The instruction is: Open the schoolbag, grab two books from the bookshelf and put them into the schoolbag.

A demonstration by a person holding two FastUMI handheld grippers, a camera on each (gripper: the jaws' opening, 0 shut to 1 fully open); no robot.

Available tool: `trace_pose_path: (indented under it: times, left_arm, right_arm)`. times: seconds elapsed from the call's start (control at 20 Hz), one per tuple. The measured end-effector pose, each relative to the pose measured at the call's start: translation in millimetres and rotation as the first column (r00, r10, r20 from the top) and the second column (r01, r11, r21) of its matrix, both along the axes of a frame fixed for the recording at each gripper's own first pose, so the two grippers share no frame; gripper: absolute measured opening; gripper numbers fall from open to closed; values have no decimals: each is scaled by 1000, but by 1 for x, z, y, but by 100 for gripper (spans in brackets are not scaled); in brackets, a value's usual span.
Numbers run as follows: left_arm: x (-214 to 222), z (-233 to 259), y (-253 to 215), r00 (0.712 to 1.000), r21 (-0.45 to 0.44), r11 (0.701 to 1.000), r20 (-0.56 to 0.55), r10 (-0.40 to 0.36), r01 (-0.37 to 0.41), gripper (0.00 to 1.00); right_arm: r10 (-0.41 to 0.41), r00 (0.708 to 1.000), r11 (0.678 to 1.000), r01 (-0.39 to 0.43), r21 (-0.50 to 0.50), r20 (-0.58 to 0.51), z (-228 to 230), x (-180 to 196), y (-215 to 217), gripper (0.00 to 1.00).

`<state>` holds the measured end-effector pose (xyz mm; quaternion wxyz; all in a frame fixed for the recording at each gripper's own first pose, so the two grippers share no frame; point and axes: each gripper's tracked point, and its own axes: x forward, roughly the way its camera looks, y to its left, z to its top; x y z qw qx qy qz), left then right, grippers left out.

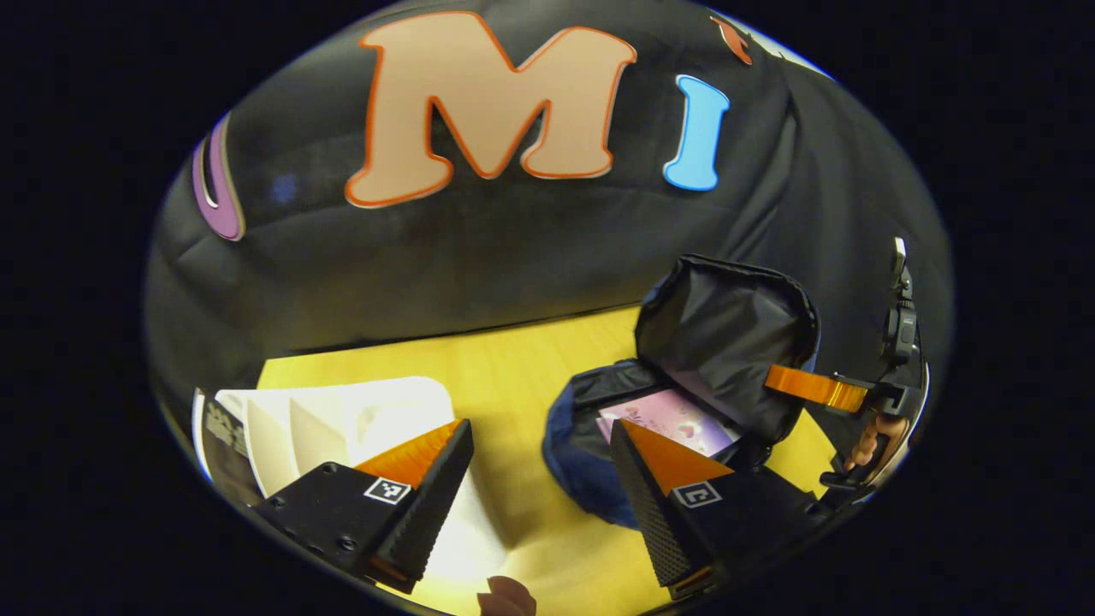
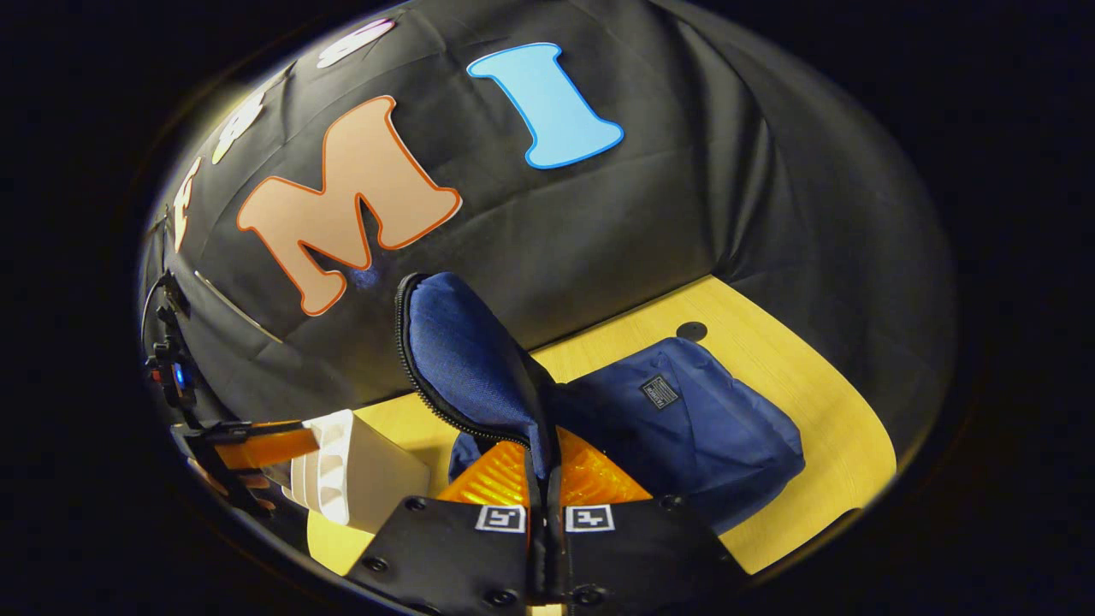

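Now the right hand-held gripper [image 2: 545, 505] is clamped on the schoolbag [image 2: 684, 419] flap, holding it up. The left hand-held gripper [image 1: 539, 488], fingers apart, is beside the bag near the white bookshelf [image 1: 342, 423]. If the flap slips, the bag could close over the book [image 1: 676, 419] inside.

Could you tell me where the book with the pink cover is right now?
In the left gripper view, the pink book lies inside the open schoolbag, just past the left gripper, with the white bookshelf to its left.
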<state>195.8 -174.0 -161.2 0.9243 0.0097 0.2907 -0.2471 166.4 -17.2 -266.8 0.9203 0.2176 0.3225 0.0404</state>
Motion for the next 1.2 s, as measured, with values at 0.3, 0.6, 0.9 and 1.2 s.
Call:
trace_pose_path:
  times: [0.3, 0.6, 0.9, 1.2]
  left_arm:
    - [8, 7, 90, 996, 51, 994, 19, 91, -91, 94]
    - [18, -3, 184, 981, 106, 975, 3, 194, -193, 93]
    - [28, -16, 259, 954, 119, 949, -35, 298, -292, 93]
    - [46, -39, 317, 924, 156, 917, -57, 378, -366, 92]
  right_arm:
    - [-9, 1000, 1000, 9, 4, -4, 2, 0, -2, 3]
    - [-12, 1000, 1000, 12, -3, -5, 1, -1, -3, 3]
    - [-21, 1000, 1000, 21, -7, -8, 3, 0, -6, 3]
    - [-25, 1000, 1000, 25, -15, -8, 4, -1, -6, 3]
